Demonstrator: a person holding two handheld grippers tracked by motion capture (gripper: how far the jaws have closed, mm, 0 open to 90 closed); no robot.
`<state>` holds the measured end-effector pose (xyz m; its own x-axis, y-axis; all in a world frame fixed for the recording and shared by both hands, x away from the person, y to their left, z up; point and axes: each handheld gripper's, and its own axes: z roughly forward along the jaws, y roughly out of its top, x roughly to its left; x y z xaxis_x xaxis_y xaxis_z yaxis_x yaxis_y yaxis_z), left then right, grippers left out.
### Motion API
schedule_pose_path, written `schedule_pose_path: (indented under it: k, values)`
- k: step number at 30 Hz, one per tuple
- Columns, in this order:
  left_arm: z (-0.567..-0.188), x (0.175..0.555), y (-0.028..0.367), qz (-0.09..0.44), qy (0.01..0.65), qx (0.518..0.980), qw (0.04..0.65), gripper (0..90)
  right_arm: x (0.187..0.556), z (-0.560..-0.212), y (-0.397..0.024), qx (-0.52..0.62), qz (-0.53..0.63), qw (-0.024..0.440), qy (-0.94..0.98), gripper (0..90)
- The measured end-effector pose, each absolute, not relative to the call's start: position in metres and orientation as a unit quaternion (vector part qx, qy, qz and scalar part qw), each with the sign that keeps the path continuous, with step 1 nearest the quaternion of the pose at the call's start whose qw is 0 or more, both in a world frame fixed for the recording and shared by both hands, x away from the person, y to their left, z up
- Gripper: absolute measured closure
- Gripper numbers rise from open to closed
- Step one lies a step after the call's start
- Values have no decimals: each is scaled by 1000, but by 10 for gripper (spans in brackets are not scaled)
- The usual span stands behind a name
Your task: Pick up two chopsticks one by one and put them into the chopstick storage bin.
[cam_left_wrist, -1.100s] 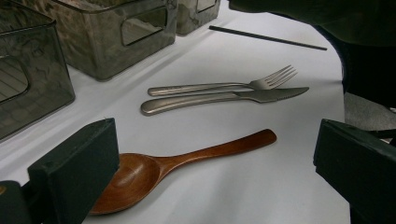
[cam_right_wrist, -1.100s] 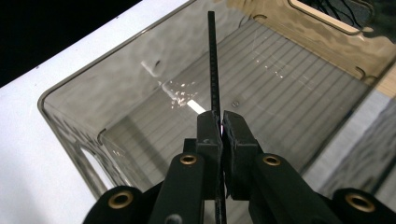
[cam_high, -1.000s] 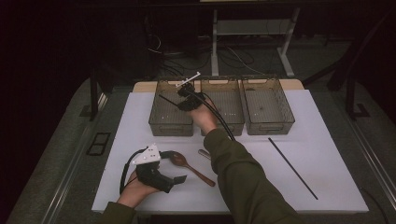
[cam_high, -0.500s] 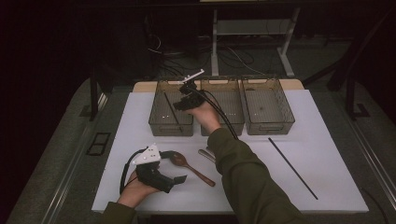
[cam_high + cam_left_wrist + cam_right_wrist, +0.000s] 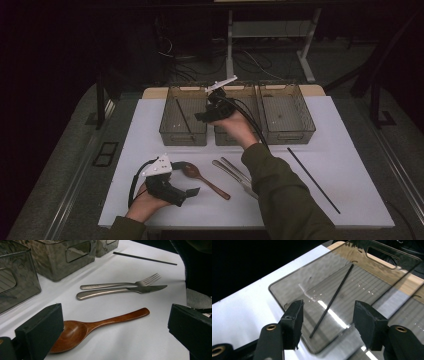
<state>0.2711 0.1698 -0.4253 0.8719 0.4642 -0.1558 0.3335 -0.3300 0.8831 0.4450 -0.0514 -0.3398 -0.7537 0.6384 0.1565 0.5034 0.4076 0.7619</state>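
The right gripper (image 5: 209,113) jaws have just been opening — nothing is held between them. A black chopstick (image 5: 332,300) is seen below them, lying in the left bin (image 5: 168,131) — deposit judged complete. The left gripper (image 5: 192,191) stands apart, empty, at the wooden spoon (image 5: 95,326).

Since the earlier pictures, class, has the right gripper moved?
Yes. In the high view the right gripper has shifted right and nearer the person, from over the left bin toward the middle bin, opening its jaws, nothing between them.
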Motion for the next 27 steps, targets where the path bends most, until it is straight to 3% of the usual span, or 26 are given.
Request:
schedule_pose_path:
  k: [5, 27]
  values:
    - [-426, 271, 169, 62, 247, 812, 524, 0, 433, -336, -72, 343, 428, 81, 832, 362]
    - [-426, 272, 171, 63, 249, 815, 519, 0, 377, -342, -167, 342, 461, 86, 814, 435]
